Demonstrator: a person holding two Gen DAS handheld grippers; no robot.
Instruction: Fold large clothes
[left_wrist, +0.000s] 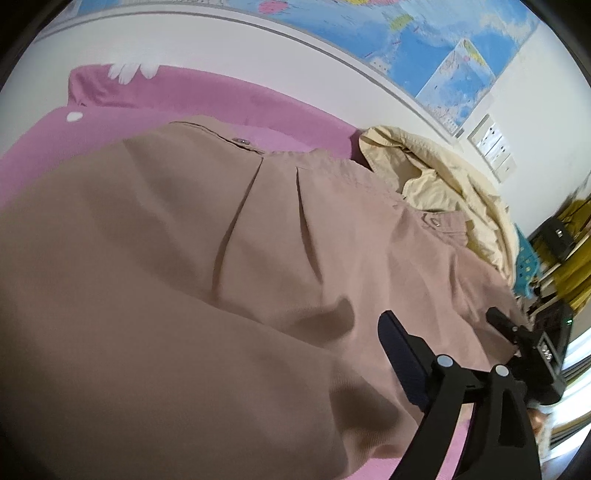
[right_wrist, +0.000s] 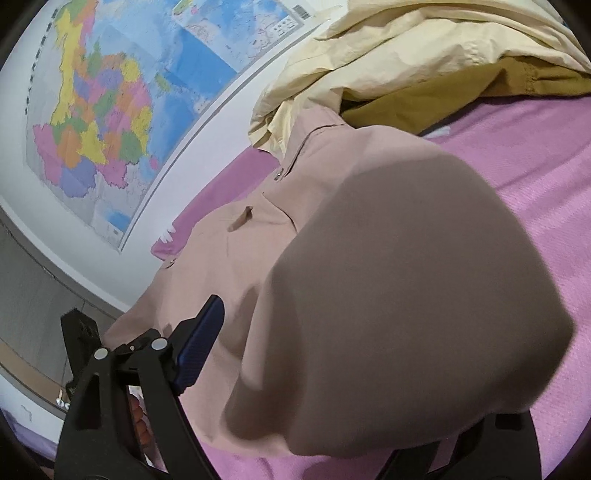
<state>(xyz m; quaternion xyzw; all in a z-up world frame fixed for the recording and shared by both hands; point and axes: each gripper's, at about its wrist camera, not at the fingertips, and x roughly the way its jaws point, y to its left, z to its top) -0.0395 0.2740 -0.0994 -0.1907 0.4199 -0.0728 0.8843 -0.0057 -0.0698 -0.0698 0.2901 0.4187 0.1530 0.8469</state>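
Note:
A dusty-pink garment (left_wrist: 314, 229) with snap buttons and pleats lies spread on the pink bed sheet (left_wrist: 184, 107). My left gripper (left_wrist: 295, 321) hangs just above it. Its right finger (left_wrist: 395, 350) with a blue pad is bare, and a raised fold (left_wrist: 147, 332) close to the lens hides the left one. In the right wrist view the same garment (right_wrist: 251, 229) runs toward the wall. My right gripper (right_wrist: 295, 302) shows its left finger (right_wrist: 203, 332) free, while a bulging fold (right_wrist: 406, 295) covers the right one. Both grippers stand wide open, side by side.
A cream garment (left_wrist: 443, 177) (right_wrist: 406, 48) is heaped at the pink one's far end, over a mustard-brown piece (right_wrist: 424, 96). A map (right_wrist: 103, 110) hangs on the wall beside the bed. Wall sockets (left_wrist: 491, 144) and a teal item (left_wrist: 524, 266) are at the right.

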